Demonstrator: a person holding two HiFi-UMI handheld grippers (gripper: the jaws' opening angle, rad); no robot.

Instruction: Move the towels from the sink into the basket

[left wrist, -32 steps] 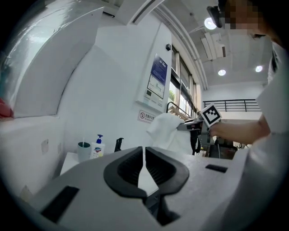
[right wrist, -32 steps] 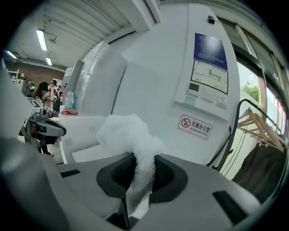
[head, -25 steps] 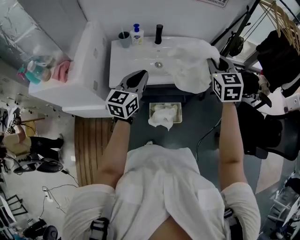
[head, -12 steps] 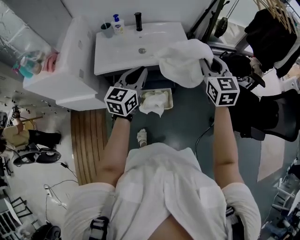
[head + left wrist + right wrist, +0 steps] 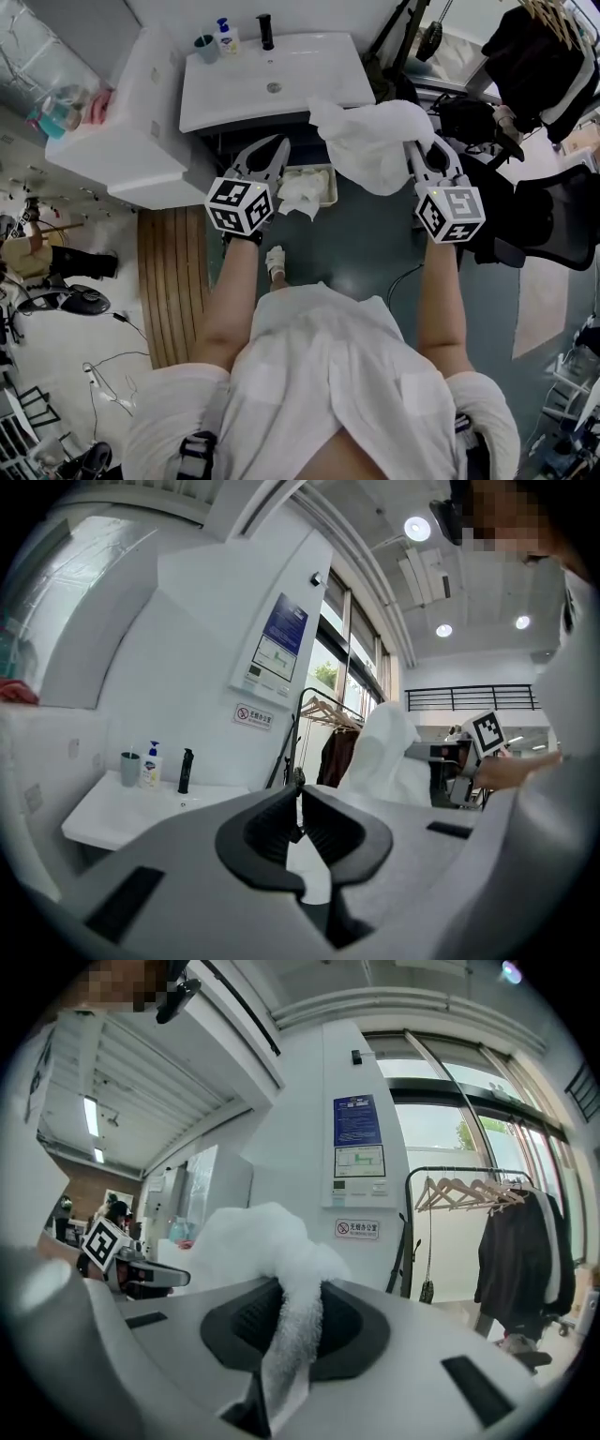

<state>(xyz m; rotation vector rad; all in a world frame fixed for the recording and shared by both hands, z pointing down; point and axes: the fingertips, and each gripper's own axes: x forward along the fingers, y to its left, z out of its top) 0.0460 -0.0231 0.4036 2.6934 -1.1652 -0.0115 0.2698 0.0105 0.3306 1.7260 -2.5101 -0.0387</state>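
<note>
Towel now drawn clear of sink, right gripper clamped on it, left gripper closed, empty

The white sink top stands far, with a cup, soap bottle and black tap along its far edge; on the grey floor near it sits the basket, a towel spilling over its near rim; a slatted wooden mat lies left.

A white towel hangs bunched in the air, pinched in the right gripper, just in front of the white sink. A second towel lies crumpled in the pale basket on the floor below.
</note>
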